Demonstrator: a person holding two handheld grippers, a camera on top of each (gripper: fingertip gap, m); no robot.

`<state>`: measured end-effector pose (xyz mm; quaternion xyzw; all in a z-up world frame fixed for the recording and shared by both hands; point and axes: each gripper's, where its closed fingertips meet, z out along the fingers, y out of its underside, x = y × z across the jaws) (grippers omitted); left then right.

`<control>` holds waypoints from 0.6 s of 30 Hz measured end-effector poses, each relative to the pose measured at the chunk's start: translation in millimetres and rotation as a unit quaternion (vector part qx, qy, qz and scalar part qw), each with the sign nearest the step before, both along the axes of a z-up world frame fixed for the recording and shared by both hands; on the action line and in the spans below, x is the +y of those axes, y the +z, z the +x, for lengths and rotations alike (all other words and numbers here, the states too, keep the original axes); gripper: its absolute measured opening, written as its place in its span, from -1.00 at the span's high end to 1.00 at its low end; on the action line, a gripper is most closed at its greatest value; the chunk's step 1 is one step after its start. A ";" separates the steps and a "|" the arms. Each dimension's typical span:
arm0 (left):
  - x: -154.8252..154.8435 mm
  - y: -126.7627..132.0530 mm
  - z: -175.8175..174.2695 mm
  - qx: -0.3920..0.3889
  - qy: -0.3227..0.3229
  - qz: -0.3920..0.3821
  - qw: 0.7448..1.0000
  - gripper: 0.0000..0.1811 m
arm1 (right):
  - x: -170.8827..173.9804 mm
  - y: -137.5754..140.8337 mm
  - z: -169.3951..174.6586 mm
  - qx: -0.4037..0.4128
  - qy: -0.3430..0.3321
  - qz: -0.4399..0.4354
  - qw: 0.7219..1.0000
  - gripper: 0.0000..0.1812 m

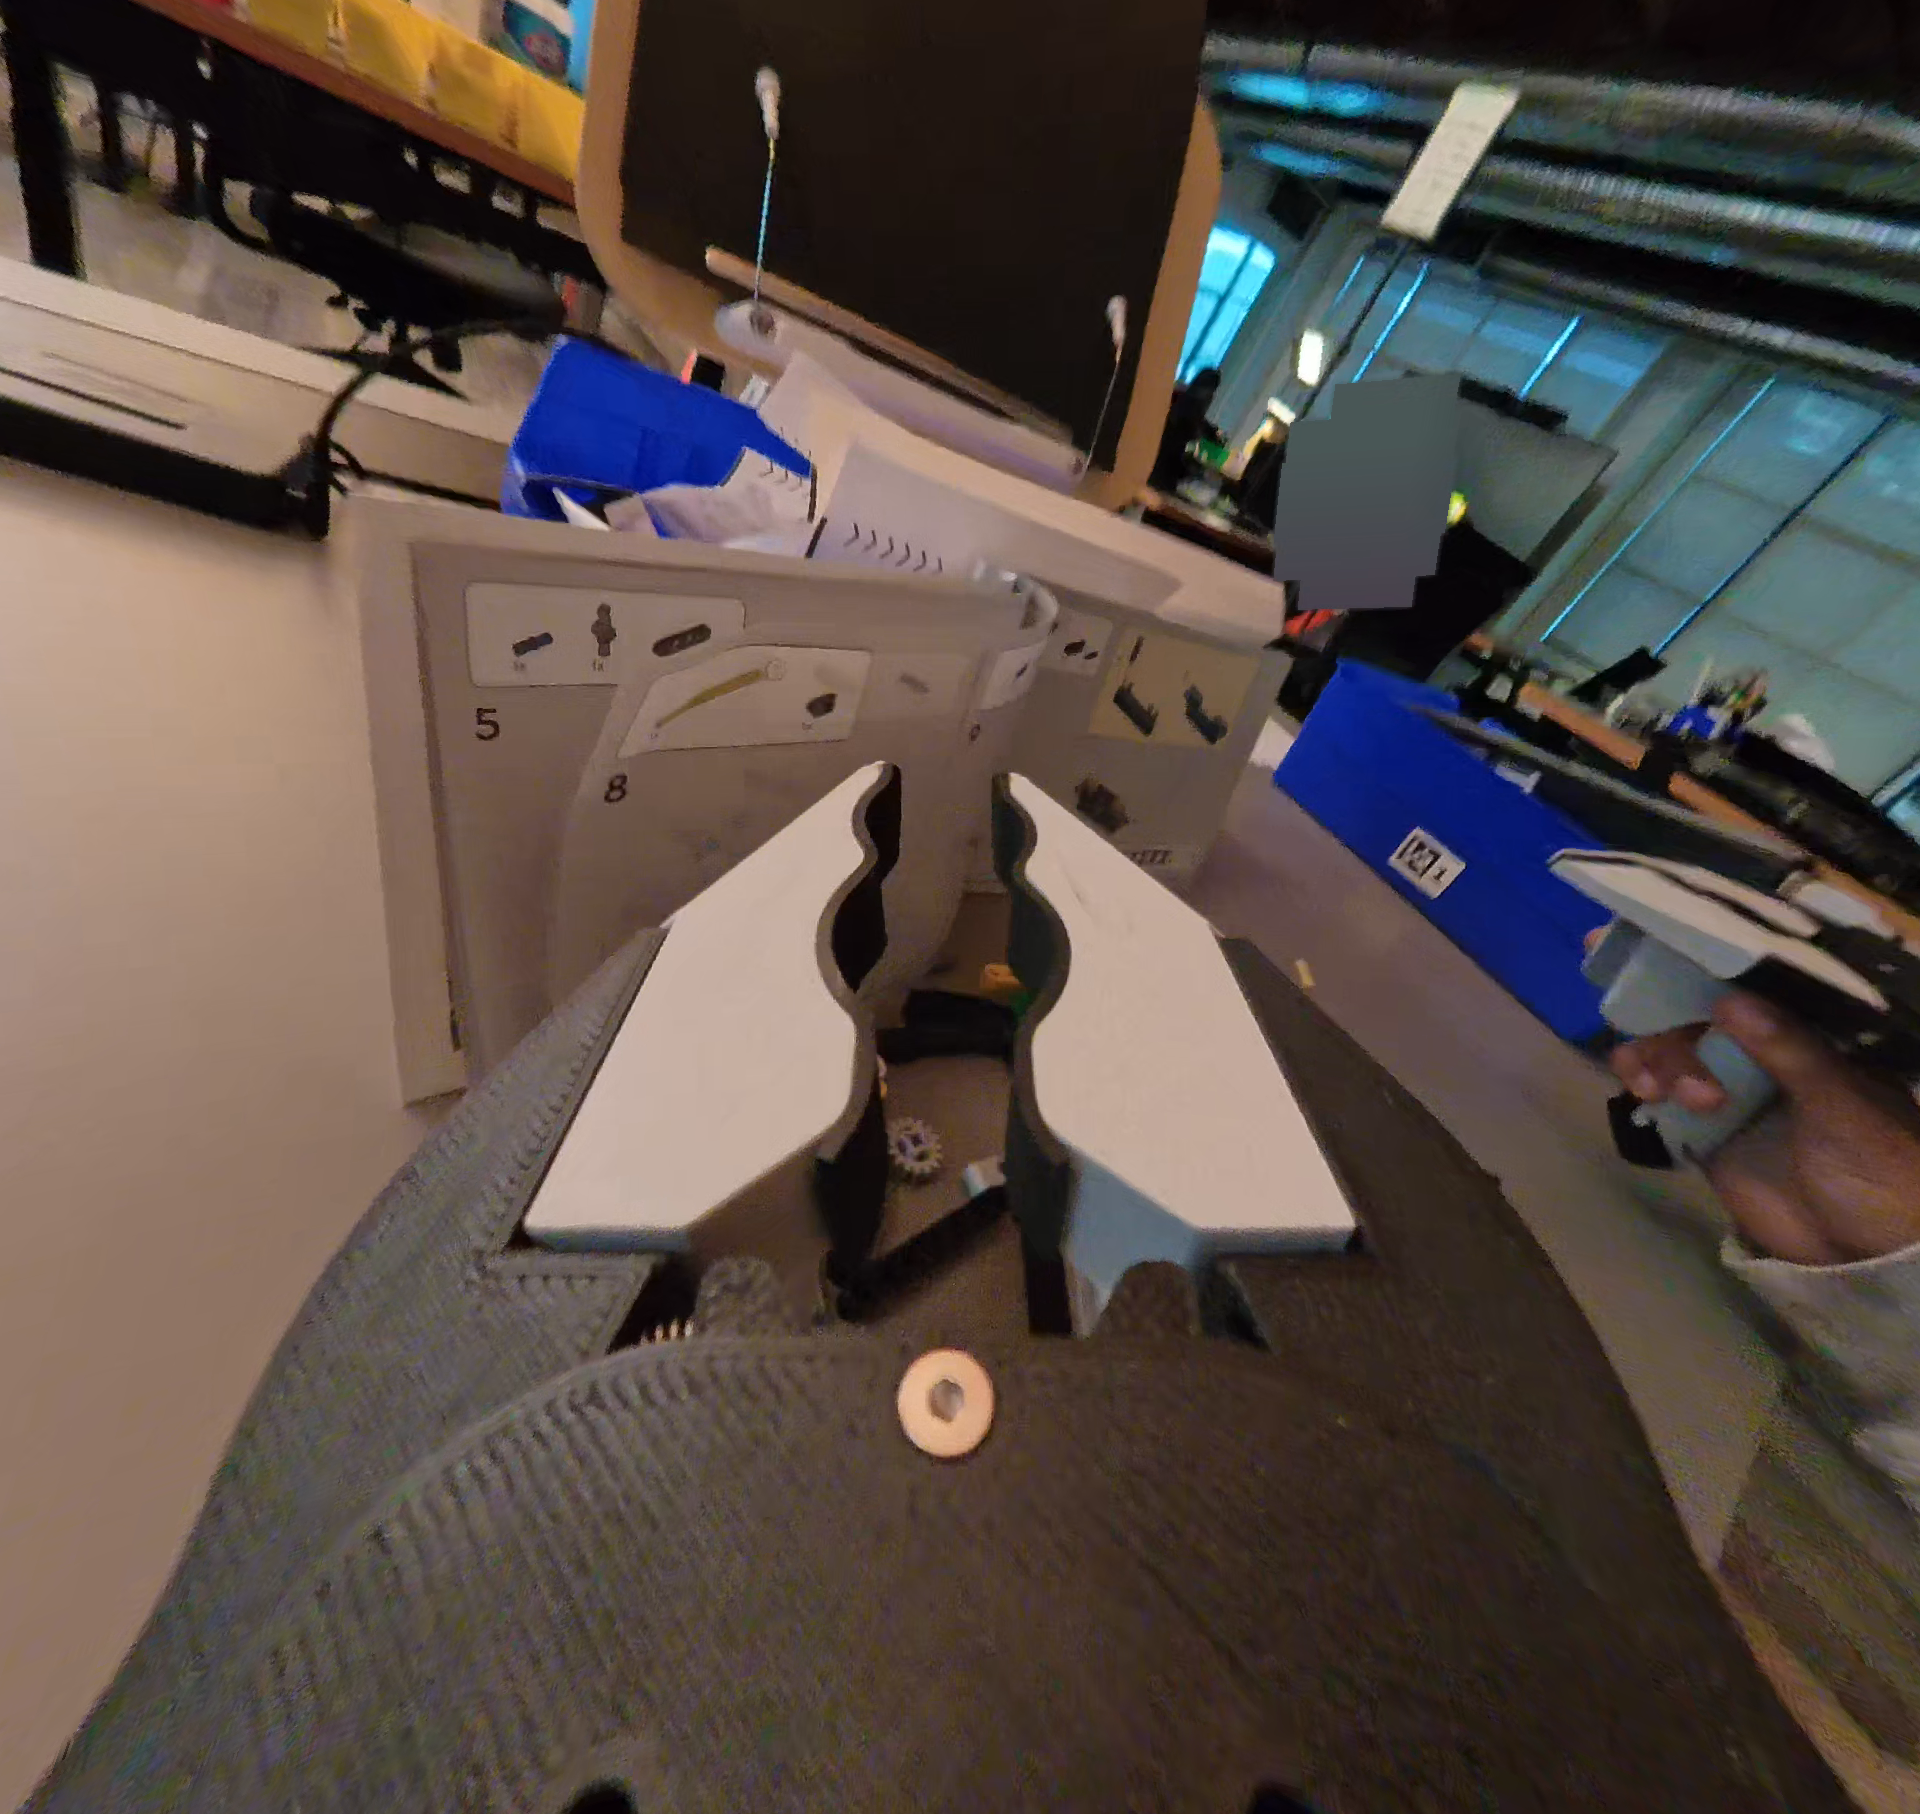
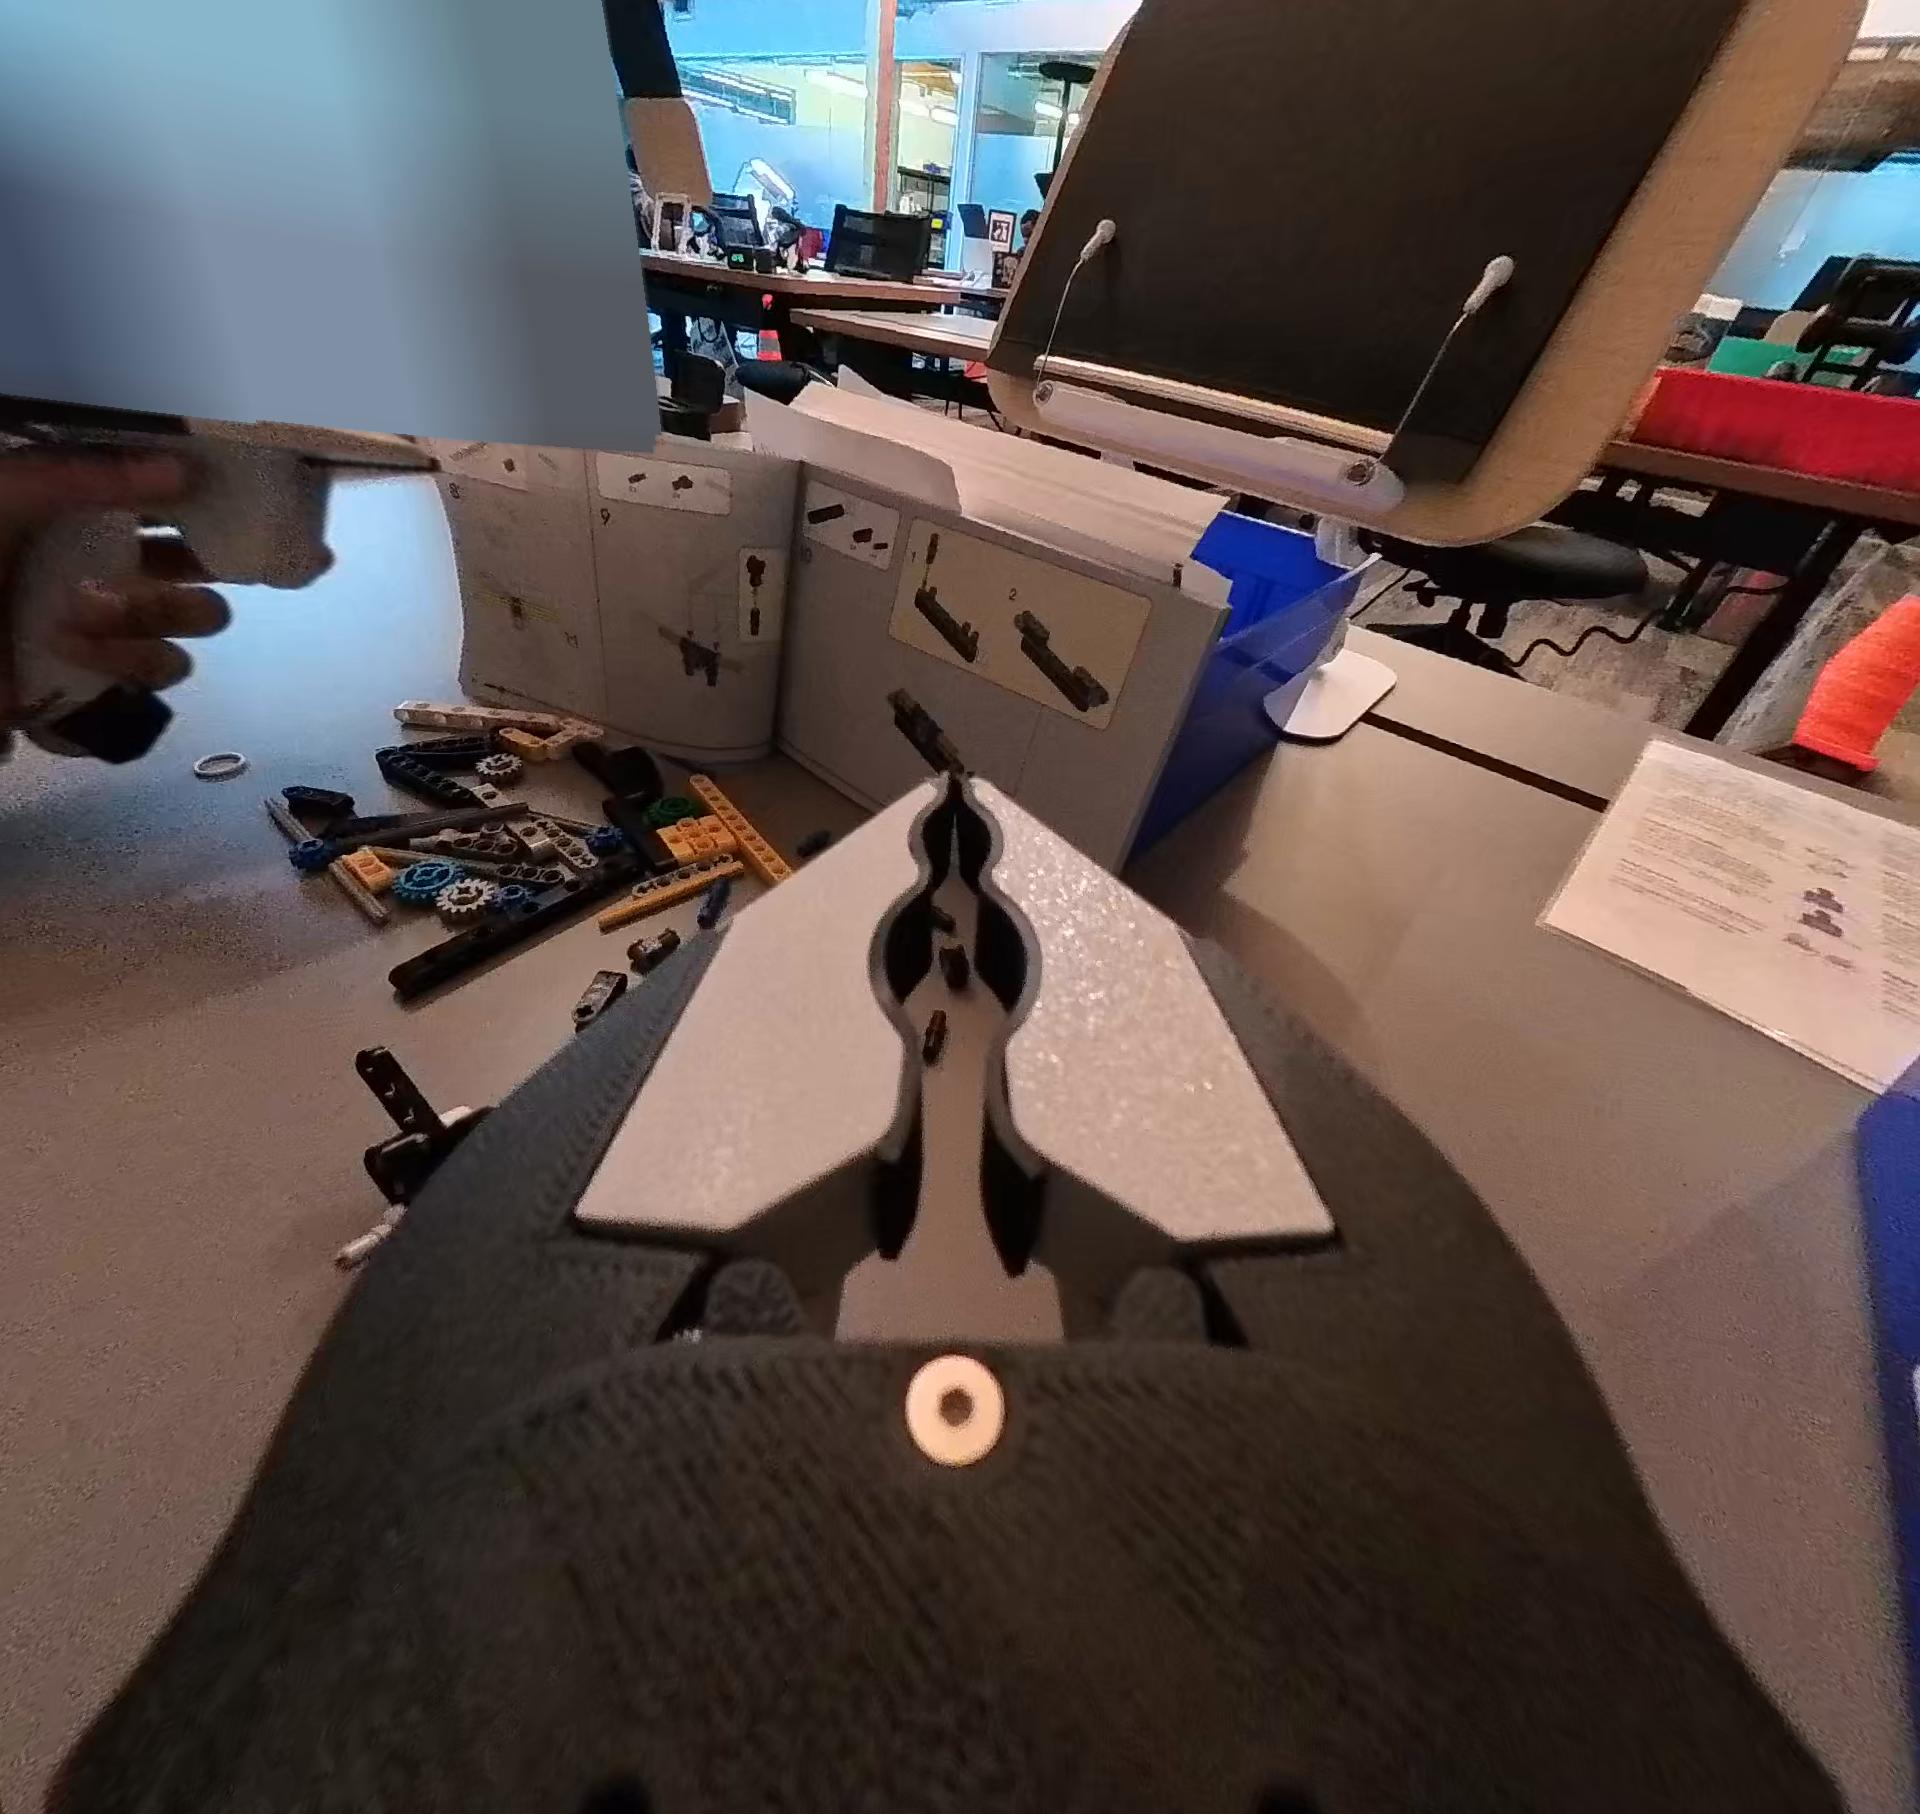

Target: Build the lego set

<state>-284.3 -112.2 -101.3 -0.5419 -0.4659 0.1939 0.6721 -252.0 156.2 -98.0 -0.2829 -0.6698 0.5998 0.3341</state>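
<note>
The right gripper (image 2: 954,777) is closing its fingertips on a small black lego beam (image 2: 925,727), which is sticking up and away past the tips. It is holding the piece in front of the open instruction booklet (image 2: 727,580), probably to compare it w/ the drawing on the page.

The left gripper (image 1: 943,777) is standing open w/ a moderate gap between the fingers and is holding nothing. It is hovering low over the table (image 1: 187,829), and through the gap a grey gear (image 1: 914,1146) and other dark pieces are showing, so I judge it is getting ready to pick one.

The loose lego parts (image 2: 520,839) (beams, gears, axles, yellow bricks) are lying scattered on the table just before the booklet, near both grippers. The booklet is standing upright against a blue bin (image 2: 1247,642), so the pages are facing the worker. Few pieces look joined, so the build is at an early stage, approx.
</note>
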 end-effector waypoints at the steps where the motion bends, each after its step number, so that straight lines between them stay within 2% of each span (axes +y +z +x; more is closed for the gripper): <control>1: 3.1 -7.3 -7.4 -0.017 -0.007 -0.015 1.000 0.82 | 0.5 -0.3 0.0 -0.002 -0.001 -0.003 1.000 1.00; 4: 2.4 -15.2 -26.5 -0.041 -0.010 -0.032 0.999 0.86 | 0.2 -1.0 0.0 -0.011 0.006 -0.021 1.000 1.00; 6: -15.1 -9.1 -43.1 -0.033 0.034 -0.031 0.998 0.91 | -0.1 -4.1 -0.7 -0.019 0.009 -0.023 1.000 1.00; 7: -29.2 -7.5 -53.6 -0.031 0.067 -0.032 0.997 1.00 | -0.4 -6.3 -1.3 -0.022 0.009 -0.020 1.000 1.00; 9: -56.9 -17.4 -72.6 -0.059 0.122 -0.041 0.990 1.00 | -2.4 -9.8 -2.0 -0.027 0.009 -0.012 1.000 1.00; 10: -62.5 -24.3 -75.6 -0.080 0.126 -0.043 0.988 1.00 | -4.9 -9.7 -1.4 -0.028 0.012 -0.010 0.999 1.00; 18: -49.0 -19.7 -54.8 -0.048 0.101 -0.029 0.993 0.95 | -12.1 -17.4 -0.4 -0.027 0.019 0.019 0.999 1.00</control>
